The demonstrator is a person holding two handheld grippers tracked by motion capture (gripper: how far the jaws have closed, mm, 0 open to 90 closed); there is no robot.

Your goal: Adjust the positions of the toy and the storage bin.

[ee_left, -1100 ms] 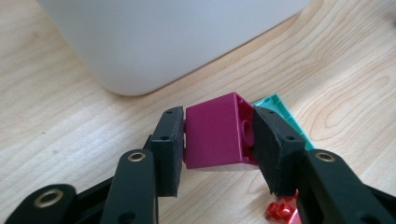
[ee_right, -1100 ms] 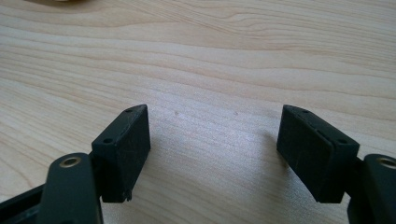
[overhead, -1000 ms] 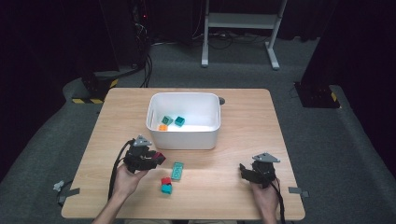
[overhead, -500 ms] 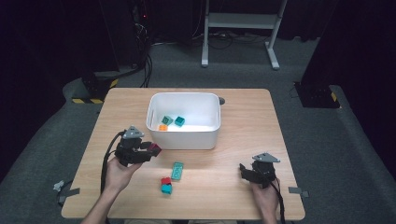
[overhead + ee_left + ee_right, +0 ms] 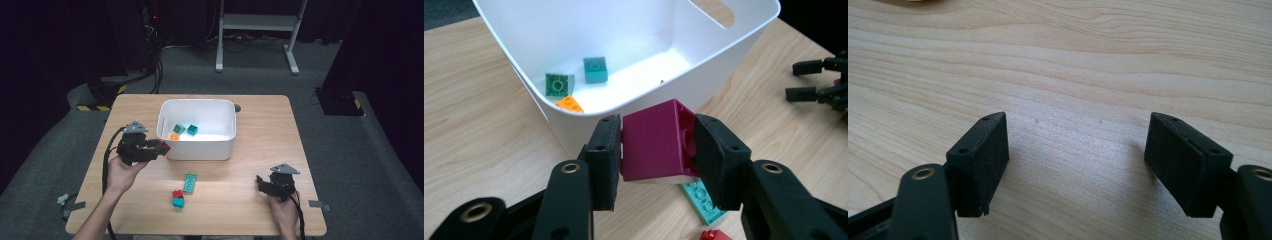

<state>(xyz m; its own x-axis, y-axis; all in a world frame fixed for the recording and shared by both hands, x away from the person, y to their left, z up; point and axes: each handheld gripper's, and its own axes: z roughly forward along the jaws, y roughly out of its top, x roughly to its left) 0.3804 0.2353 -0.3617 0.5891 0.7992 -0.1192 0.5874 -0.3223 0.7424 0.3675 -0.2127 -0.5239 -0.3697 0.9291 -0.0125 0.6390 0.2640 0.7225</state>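
- A magenta brick (image 5: 659, 140) is clamped between the pads of the left gripper (image 5: 658, 150); both pads are pressed flat against its opposite sides, and its hollow underside is turned toward the right-hand pad in the left gripper view.
- In the high view the left gripper (image 5: 159, 148) is seen above the bench near its left edge, with the magenta brick (image 5: 163, 147) held just beside the outer left wall of the white bin (image 5: 200, 150), close to the bin's near left corner and clear of the wood.
- The left hand (image 5: 122, 172) is wrapped around the gripper body, and a black cable is looped from it toward the bench's left edge.
- Inside the white bin (image 5: 704, 75), which is set toward the far middle of the bench, three bricks are seen on the floor by the left wall: a dark green brick (image 5: 558, 84), a teal brick (image 5: 595, 69) and an orange brick (image 5: 569, 104).
- On the bench (image 5: 250, 200) in front of the bin, near the middle of the near edge, a flat teal plate (image 5: 190, 183) is laid, and just beside it a red brick (image 5: 177, 194) is touching a small teal brick (image 5: 178, 202).
- The right gripper (image 5: 1075, 165) is held with its jaws wide apart and nothing between them, low over bare wood.
- In the high view the right gripper (image 5: 261, 184) is placed near the bench's near right corner, well apart from the bricks.
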